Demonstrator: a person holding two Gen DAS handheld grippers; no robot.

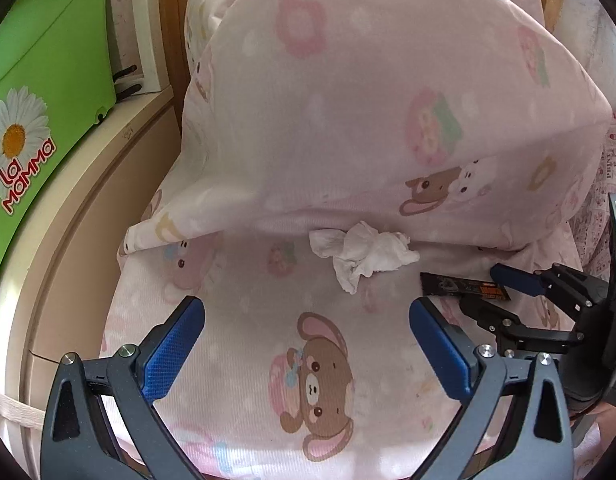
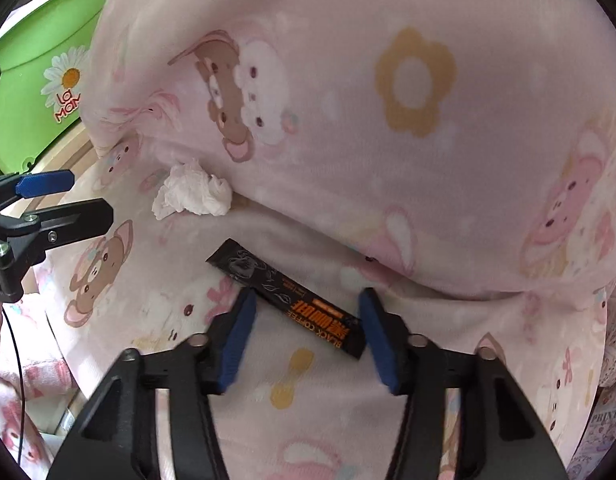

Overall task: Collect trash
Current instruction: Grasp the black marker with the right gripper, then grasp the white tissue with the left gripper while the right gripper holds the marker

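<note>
A crumpled white tissue (image 1: 364,252) (image 2: 193,194) lies on the pink cartoon-print sheet, right against the foot of a big pink pillow (image 1: 368,100) (image 2: 388,120). To its right lies a flat black coffee sachet (image 2: 287,296) (image 1: 460,286) with orange print. My right gripper (image 2: 308,300) (image 1: 482,288) straddles the sachet; its blue pads stand on either side without visibly pressing on it. My left gripper (image 1: 305,312) (image 2: 89,196) hangs open over the sheet, just short of the tissue, with nothing between its fingers.
A green plastic box (image 1: 47,80) (image 2: 35,80) with a daisy logo stands on a cream wooden ledge (image 1: 87,184) at the left of the bed. The pillow rises steeply behind both pieces of trash. Printed fabric (image 2: 612,360) lies at the far right.
</note>
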